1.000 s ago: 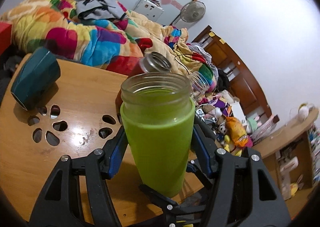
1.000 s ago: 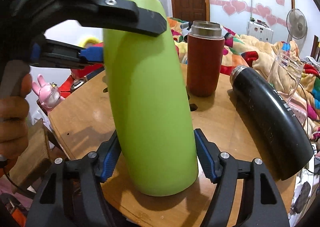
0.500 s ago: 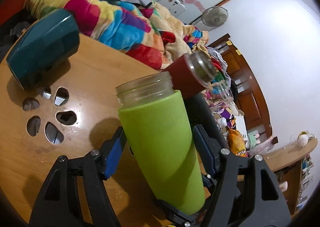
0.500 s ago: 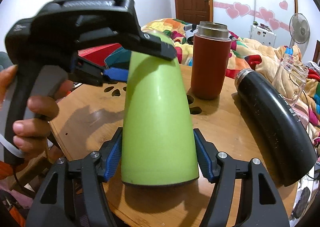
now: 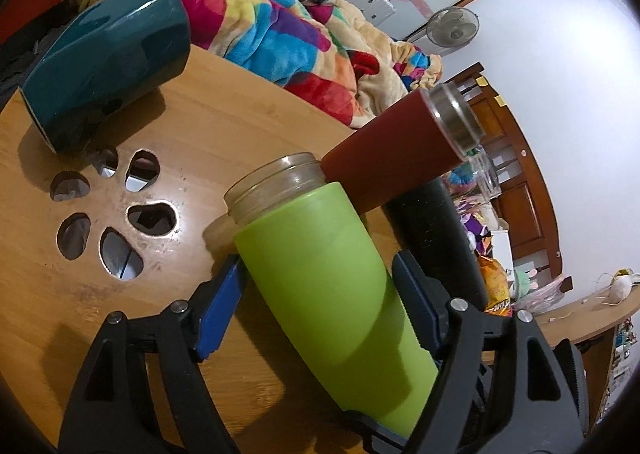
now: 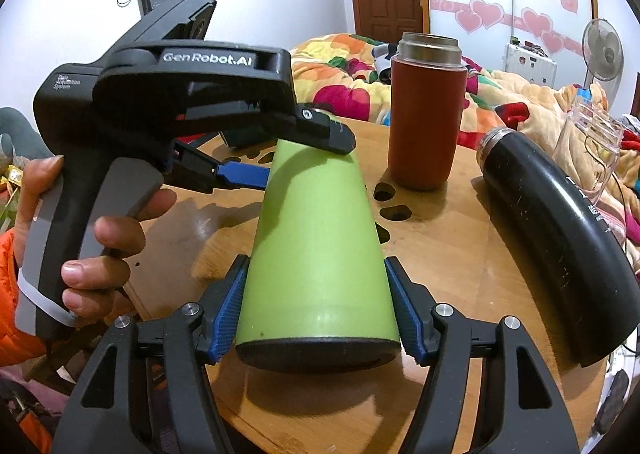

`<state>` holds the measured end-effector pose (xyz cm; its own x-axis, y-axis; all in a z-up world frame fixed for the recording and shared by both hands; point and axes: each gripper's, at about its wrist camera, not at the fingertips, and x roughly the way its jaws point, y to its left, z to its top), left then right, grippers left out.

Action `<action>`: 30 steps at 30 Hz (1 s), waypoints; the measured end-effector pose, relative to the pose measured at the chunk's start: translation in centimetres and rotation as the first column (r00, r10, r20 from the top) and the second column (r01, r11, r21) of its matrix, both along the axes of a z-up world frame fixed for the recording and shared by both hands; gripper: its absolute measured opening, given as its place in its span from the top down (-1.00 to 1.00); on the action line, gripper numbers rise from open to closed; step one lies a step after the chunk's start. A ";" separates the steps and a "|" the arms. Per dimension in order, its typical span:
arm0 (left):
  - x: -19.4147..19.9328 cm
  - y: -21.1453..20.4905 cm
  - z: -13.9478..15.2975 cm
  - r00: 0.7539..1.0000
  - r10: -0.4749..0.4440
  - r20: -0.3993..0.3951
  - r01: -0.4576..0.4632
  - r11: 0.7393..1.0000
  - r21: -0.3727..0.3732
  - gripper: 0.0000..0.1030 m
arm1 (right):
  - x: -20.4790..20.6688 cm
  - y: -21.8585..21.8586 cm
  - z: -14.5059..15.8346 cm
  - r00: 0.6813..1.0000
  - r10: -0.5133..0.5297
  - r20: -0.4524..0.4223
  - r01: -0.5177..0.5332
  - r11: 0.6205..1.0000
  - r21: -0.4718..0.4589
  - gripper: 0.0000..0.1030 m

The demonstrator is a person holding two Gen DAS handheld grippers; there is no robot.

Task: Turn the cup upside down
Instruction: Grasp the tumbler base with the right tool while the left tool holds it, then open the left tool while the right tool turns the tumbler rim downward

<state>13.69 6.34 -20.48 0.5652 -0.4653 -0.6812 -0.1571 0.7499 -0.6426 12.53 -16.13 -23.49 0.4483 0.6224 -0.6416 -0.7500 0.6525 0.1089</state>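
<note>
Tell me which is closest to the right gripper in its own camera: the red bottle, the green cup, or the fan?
1. Green cup: between the right gripper's fingers, nearest.
2. Red bottle: standing on the table behind the cup, a little to the right.
3. Fan: far right, beyond the bed, farthest.

The cup [image 5: 336, 294] is lime green with a clear glass neck and a black base. The flask [image 6: 426, 110] is brick red with a steel rim; the bottle [image 6: 560, 238] is black. The mug [image 5: 108, 62] is dark teal. The surface [image 5: 248, 102] is honey-brown wood. The blanket [image 5: 272, 34] is patched in many bright colours.
</note>
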 end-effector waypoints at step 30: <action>-3.9 -8.5 6.4 0.955 -0.262 0.138 0.168 0.863 0.477 0.70 | -2.9 -2.5 0.0 0.996 -0.081 -0.029 0.082 0.997 0.013 -0.23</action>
<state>9.81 -2.16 -14.13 0.6282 -0.2549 -0.7351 0.1329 0.9661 -0.2214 9.65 -18.64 -23.49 0.4800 0.5933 -0.6463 -0.6907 0.7097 0.1385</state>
